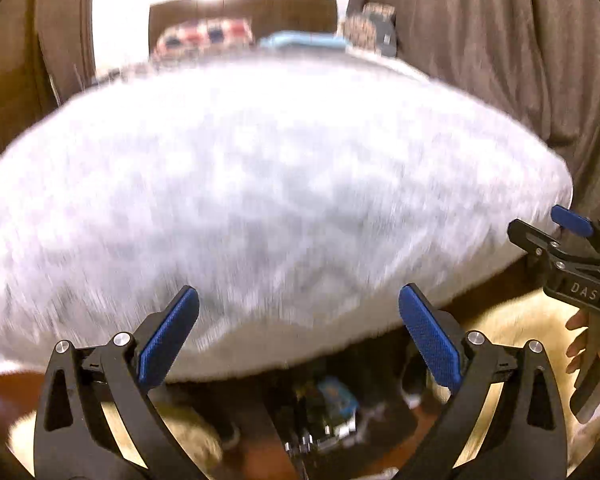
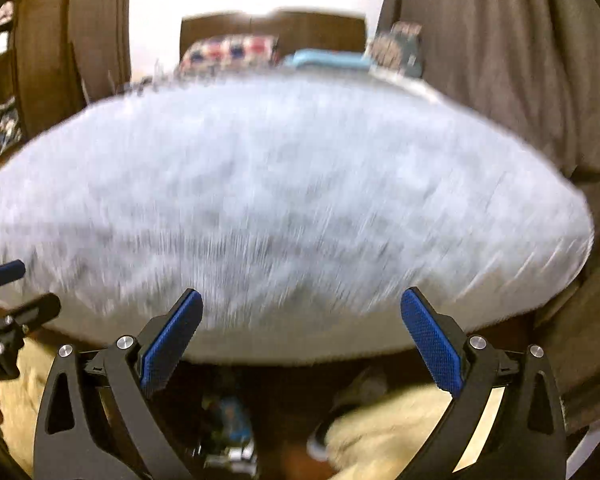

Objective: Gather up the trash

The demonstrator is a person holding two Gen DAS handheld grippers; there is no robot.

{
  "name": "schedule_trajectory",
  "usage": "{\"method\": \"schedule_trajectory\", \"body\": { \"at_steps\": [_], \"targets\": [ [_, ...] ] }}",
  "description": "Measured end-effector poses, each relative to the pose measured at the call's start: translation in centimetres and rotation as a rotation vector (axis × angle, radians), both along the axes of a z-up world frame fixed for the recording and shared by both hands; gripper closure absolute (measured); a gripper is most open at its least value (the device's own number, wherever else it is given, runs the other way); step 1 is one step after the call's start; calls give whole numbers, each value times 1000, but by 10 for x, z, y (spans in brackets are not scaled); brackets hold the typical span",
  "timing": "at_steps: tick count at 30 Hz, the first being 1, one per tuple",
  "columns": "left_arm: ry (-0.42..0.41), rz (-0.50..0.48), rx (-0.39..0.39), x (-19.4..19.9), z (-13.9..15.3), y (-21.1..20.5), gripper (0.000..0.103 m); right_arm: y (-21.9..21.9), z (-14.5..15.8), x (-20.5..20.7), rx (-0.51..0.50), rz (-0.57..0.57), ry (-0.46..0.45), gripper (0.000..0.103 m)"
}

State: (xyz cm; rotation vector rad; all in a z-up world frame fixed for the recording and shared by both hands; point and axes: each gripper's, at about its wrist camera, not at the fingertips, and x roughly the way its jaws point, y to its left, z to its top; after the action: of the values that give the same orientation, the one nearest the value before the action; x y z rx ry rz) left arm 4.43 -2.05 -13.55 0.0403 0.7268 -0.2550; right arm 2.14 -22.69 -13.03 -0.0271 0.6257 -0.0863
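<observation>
Left wrist view is showing your left hand-held gripper [image 1: 298, 334] gaping wide with nothing between its blue pads, facing a bed [image 1: 260, 184] under a pale fuzzy cover. Your right hand-held gripper [image 2: 302, 338] is likewise spread and empty. Everything is blurring, so trash is hard to make out; below and just beyond the fingers, on the floor under the bed's edge, something small and blue [image 1: 336, 396] is lying, possibly a wrapper. If so, you are likely dealing with something light, crinkly and slippery, so be pinching a raised fold rather than a flat face.
</observation>
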Motion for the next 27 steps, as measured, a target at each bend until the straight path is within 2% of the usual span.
{"method": "schedule_trajectory", "body": {
  "at_steps": [4, 9, 17, 22, 27],
  "targets": [
    [-95, 9, -5, 7, 31, -6, 8, -7, 42, 6, 7, -16, -113, 3],
    [-182, 39, -9, 14, 61, -8, 8, -13, 79, 7, 12, -39, -220, 3],
    [-304, 72, 25, 8, 98, -8, 8, -9, 103, -3, 31, -70, -308, 3],
    [-318, 77, 8, 7, 105, -7, 8, -11, 108, -6, 45, -105, -325, 3],
    [-320, 78, 6, 5, 107, -7, 8, -3, 103, -4, -3, -115, -299, 3]
  ]
}}
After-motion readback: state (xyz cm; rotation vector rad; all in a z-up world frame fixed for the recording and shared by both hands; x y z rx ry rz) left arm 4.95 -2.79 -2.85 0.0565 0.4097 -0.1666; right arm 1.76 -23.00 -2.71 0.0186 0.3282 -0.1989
